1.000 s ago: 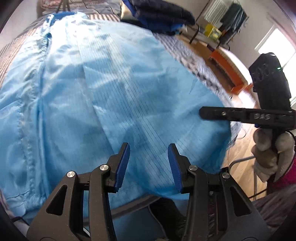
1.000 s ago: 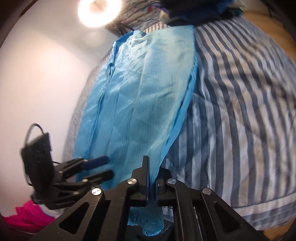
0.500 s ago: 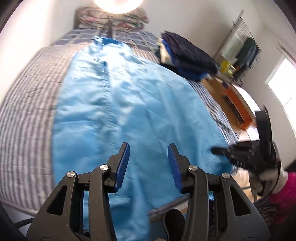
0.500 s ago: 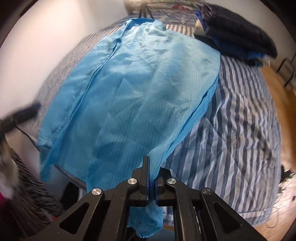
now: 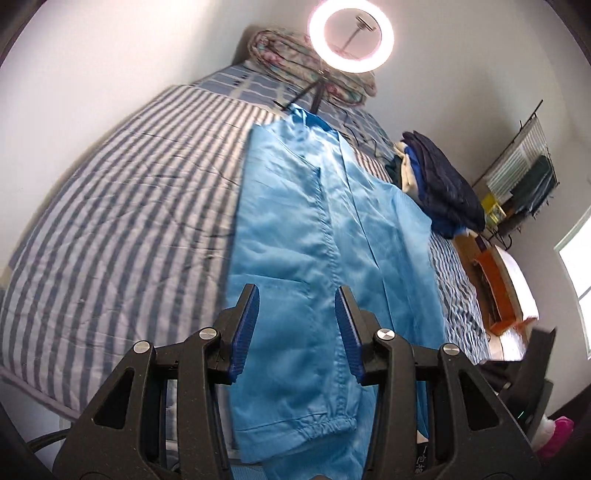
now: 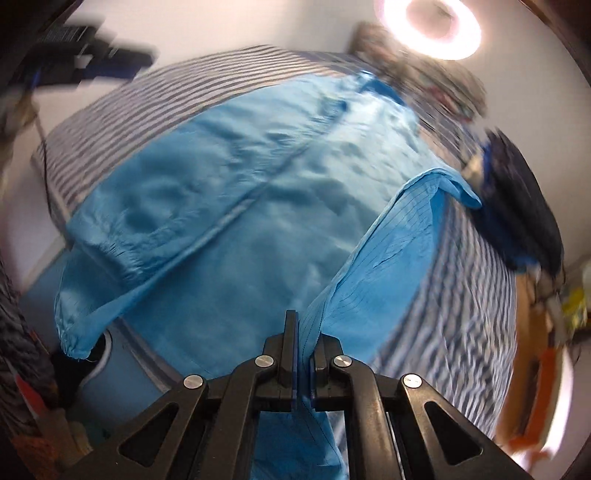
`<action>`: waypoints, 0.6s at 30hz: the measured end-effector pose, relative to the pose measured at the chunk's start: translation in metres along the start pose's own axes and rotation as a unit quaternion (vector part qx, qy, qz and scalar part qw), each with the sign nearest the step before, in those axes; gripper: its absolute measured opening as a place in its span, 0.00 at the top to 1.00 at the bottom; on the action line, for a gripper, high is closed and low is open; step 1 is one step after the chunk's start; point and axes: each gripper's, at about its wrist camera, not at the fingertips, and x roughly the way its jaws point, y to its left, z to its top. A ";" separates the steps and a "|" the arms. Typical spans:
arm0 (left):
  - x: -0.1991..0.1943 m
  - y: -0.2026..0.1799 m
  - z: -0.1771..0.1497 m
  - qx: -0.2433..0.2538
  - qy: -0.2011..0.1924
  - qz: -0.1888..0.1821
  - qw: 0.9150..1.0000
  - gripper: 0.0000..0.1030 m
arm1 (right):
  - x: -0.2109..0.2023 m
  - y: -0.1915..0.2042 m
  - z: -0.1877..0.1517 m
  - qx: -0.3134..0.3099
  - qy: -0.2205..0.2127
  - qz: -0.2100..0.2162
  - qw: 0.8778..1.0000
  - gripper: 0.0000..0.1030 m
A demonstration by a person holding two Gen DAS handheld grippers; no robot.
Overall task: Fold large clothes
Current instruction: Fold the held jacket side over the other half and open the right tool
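Right gripper (image 6: 301, 354) pinches the blue garment's (image 6: 258, 206) edge, the rest spread ahead across the striped bed (image 5: 122, 221); left gripper (image 5: 295, 332) hovers spread, empty. Slick fabric could slip free, collapsing the fold unevenly.

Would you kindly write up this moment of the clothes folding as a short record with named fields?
surface: striped bed cover
garment: light blue garment spread lengthwise on the bed, cuffed sleeve end hanging at the near edge
left gripper: open, nothing between its pads, above the garment
right gripper: shut on the garment's right edge, a fold lifted off the bed
nearby: dark folded clothes stacked on the bed to the right; ring light at the far end
image quality: right wrist view blurred
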 end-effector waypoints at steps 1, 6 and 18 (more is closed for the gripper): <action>-0.002 0.003 0.000 -0.003 -0.003 0.001 1.000 0.59 | 0.003 0.009 0.003 -0.010 0.002 0.006 1.000 0.99; -0.003 0.006 -0.001 -0.004 -0.001 0.005 1.000 0.59 | 0.019 0.035 0.014 -0.024 0.019 0.048 0.998 0.99; 0.000 -0.003 -0.002 0.001 0.001 0.000 1.000 0.59 | 0.035 0.002 0.017 0.100 0.030 0.167 0.980 0.99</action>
